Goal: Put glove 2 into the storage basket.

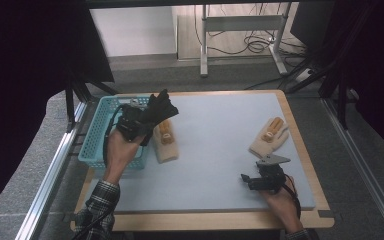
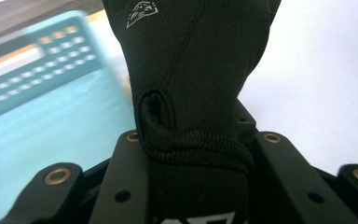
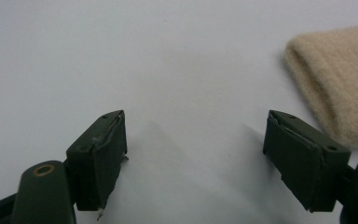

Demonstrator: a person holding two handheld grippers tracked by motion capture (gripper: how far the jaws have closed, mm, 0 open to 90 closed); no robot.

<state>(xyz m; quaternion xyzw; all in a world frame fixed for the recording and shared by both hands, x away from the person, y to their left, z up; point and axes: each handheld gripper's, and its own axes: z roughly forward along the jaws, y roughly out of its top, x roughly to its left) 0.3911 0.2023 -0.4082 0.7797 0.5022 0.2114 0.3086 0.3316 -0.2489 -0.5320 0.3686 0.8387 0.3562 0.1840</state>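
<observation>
Left tool [image 1: 152,116]: clamped on the cuff of a black glove [image 1: 162,107], held up above the inner edge of the teal basket [image 1: 94,131]; in the left gripper view the ribbed cuff [image 2: 193,149] sits squeezed between the two black jaws and the glove body rises away from them.
Black glove: off the tabletop [image 1: 220,145], its fingers pointing up and toward the far side, partly over the basket rim and partly over the nearer beige glove [image 1: 166,142].
Step in hand: by my reading, carrying the black glove to the basket for dropping in.
Doing it well: bring the whole glove over the basket's open middle before the jaws part, so the loose finger end does not catch on the rim or drape outside; lower it first so that it falls short and flat.
Right tool [image 1: 252,181]: jaws wide apart with nothing between them, resting low near the front right of the tabletop; the right gripper view shows bare grey surface between the jaws.
Nearer beige glove: lies flat just beside the basket's right wall, something orange-brown on its upper part; it lies right under the black glove's path, so a low swing could drag it.
Farther beige glove [image 1: 270,136]: near the right edge, beyond the right tool, well apart from the basket; its cuff [image 3: 338,79] shows at the right of the right gripper view.
Surroundings: a metal frame and cables on the floor behind the tabletop, clear of the work.
</observation>
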